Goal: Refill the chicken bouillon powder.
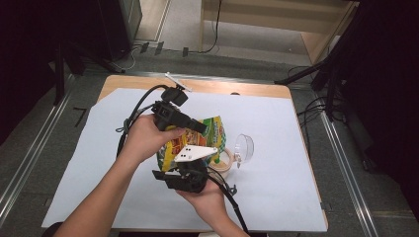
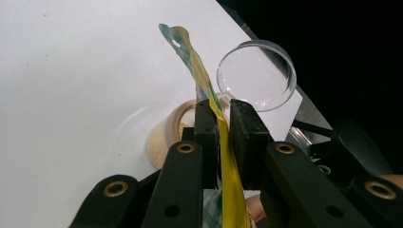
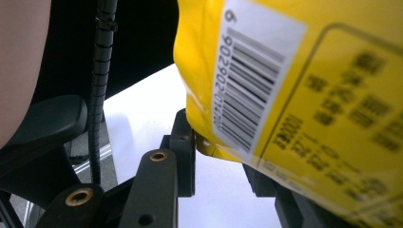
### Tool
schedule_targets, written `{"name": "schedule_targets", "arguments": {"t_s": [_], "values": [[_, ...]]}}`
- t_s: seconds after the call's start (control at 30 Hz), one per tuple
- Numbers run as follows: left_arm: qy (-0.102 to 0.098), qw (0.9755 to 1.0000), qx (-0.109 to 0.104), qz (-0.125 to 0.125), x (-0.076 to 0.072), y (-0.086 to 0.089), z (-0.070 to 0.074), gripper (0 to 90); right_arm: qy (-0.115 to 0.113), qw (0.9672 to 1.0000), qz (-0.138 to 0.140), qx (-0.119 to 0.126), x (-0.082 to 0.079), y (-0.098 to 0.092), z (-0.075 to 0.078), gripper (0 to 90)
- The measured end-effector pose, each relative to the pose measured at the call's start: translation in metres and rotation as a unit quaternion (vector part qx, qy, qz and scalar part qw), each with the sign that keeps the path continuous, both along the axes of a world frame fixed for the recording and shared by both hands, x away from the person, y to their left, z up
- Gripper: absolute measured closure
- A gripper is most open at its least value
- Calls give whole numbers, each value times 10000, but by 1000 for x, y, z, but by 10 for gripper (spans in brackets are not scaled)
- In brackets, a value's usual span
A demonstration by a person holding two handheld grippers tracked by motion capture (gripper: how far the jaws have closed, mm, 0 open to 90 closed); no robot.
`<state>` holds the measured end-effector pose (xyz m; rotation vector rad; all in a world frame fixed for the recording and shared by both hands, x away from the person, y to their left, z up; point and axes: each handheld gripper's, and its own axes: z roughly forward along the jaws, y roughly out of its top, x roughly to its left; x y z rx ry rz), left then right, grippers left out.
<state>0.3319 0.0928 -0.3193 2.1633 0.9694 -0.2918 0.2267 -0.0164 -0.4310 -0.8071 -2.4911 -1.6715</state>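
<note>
Both grippers hold one yellow snack bag (image 1: 197,143) up over the middle of the white sheet (image 1: 296,197), just left of the tape roll (image 1: 225,160) and the clear cup (image 1: 244,147).

Left gripper (image 2: 223,118): jaws nearly together, pinching the bag's thin top edge (image 2: 209,90) between the pads. The seal strip runs up and away past the jaws toward the cup (image 2: 256,76).

Right gripper (image 3: 214,147): jaws part way closed on the bag's lower corner by the barcode (image 3: 247,90); the left pad sits against the film, the right pad is hidden behind the bag. I read it as a grip.

Step in hand, as judged: bag held at two ends, seal not yet parted, probably ready for tearing or pulling open.

Next move calls for: a firm lower grip while the left gripper pulls the top edge away. Risk: film slipping out of the thin top pinch, or contents spilling if the bag tilts.
</note>
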Motion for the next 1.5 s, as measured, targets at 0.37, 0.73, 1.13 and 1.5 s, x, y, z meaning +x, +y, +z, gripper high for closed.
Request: {"name": "schedule_targets", "arguments": {"t_s": [0.37,0.73,1.13,1.5], "values": [[-8,10000,-12,12,0,-1,2,823,30,10000,-24,56,0,0,1,700],[13,10000,-6,11,1,-1,1,823,23,10000,-31,57,0,0,1,699],[34,10000,-11,5,0,1,1,823,2,10000,-56,39,-1,2,0,699],[31,10000,4,-12,1,-1,2,822,-2,9999,-72,76,0,0,1,691]]}}
